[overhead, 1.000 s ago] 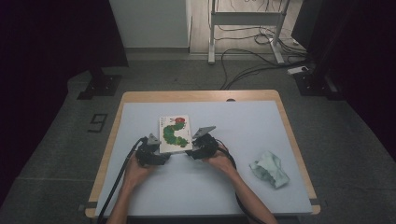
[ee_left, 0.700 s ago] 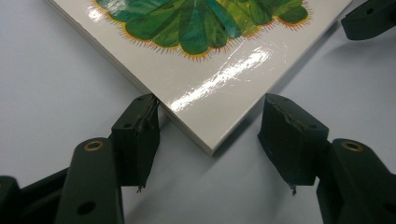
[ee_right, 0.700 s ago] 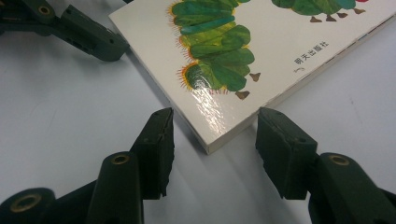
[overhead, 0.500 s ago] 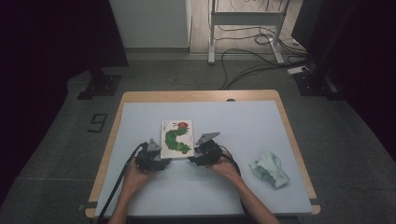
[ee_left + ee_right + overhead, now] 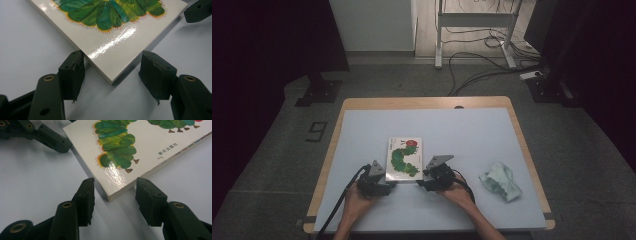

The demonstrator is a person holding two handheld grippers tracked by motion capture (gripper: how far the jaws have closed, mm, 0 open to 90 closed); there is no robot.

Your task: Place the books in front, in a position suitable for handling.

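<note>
A white picture book (image 5: 404, 157) with a green caterpillar on its cover lies flat in the middle of the table. My left gripper (image 5: 384, 179) sits at the book's near left corner (image 5: 110, 77), open, its jaws straddling that corner. My right gripper (image 5: 422, 178) is at the near right corner (image 5: 112, 192), also open, one jaw on each side of it. In the right gripper view the left gripper's jaws (image 5: 47, 137) show at the top left. A hand holds each gripper from the table's near edge.
A crumpled pale green cloth (image 5: 501, 180) lies on the table to the right of my right gripper. The table top (image 5: 462, 130) is light blue with a wooden rim. Cables and a desk frame (image 5: 472, 35) stand on the floor beyond.
Both grippers and the book have shifted toward the near edge of the table. The grippers now sit at the book's two near corners.
</note>
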